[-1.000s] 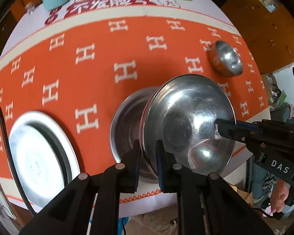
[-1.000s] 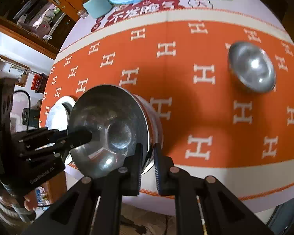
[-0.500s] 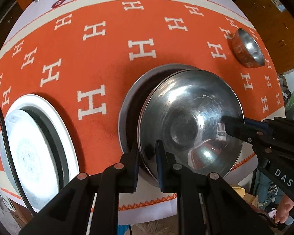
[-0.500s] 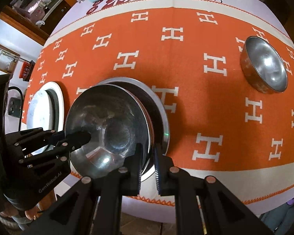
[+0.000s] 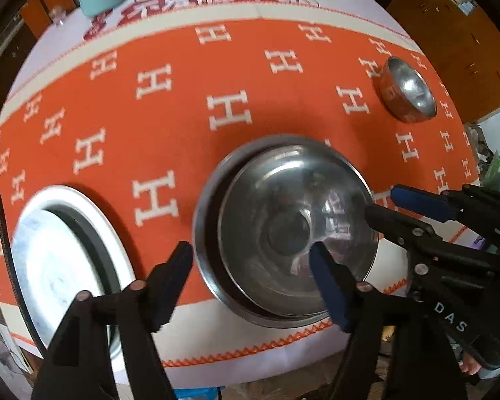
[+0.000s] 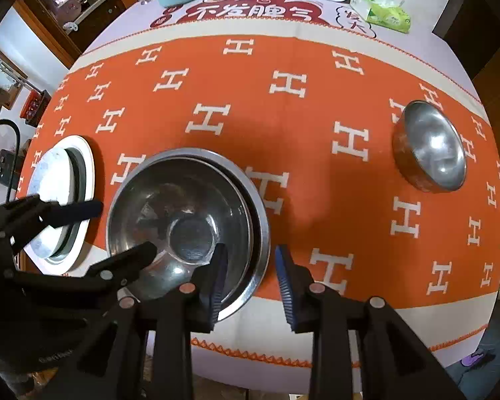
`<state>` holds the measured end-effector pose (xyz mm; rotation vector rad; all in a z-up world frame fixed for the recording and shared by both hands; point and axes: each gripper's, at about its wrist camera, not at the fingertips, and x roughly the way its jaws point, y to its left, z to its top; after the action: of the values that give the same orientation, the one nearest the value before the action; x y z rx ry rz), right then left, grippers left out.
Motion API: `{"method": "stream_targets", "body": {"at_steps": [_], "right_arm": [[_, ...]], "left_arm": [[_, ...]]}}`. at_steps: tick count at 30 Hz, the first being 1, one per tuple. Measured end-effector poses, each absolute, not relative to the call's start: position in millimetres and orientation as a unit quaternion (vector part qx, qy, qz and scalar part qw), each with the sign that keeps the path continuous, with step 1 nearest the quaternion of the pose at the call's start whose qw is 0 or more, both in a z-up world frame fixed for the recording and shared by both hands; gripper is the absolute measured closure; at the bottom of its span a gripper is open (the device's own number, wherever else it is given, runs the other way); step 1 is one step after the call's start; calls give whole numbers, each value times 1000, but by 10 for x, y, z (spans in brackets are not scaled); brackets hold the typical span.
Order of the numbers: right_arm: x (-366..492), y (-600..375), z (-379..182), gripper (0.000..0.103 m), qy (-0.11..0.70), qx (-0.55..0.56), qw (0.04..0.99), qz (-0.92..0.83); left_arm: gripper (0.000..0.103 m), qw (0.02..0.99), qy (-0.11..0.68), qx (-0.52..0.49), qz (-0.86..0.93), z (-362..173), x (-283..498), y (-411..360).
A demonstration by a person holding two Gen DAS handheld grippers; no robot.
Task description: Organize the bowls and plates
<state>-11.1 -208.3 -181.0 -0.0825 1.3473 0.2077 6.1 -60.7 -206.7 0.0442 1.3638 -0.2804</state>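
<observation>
Both tongs point steeply down over the near edge of the counter (image 6: 316, 10). The left tongs (image 5: 250, 263) are spreading wide, one finger outside the rim of the stacked bowls (image 5: 293, 230), the other over the inside, pressing on nothing. The right tongs (image 6: 250, 270) are parting too, straddling the opposite rim without gripping. The top bowl sits nested in the larger one. A small bowl (image 6: 430, 146) stands well apart; a white plate (image 5: 60, 260) lies to the left.
</observation>
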Motion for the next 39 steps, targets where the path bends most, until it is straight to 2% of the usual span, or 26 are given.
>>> {"method": "stream_targets", "body": {"at_steps": [3, 21, 32, 39], "right_arm": [[-128, -2116, -1742, 69, 620, -26, 778, 100], [-194, -2431, -1358, 69, 597, 36, 793, 115], [-20, -3126, -957, 69, 544, 83, 832, 73], [192, -3684, -848, 69, 520, 107, 847, 30]], "left_arm": [[27, 771, 623, 9, -134, -1971, 56, -552], [27, 794, 587, -29, -157, -1451, 86, -648], [26, 816, 545, -2, -194, -968, 352, -1205], [25, 819, 534, 5, -210, -901, 682, -1665]]}}
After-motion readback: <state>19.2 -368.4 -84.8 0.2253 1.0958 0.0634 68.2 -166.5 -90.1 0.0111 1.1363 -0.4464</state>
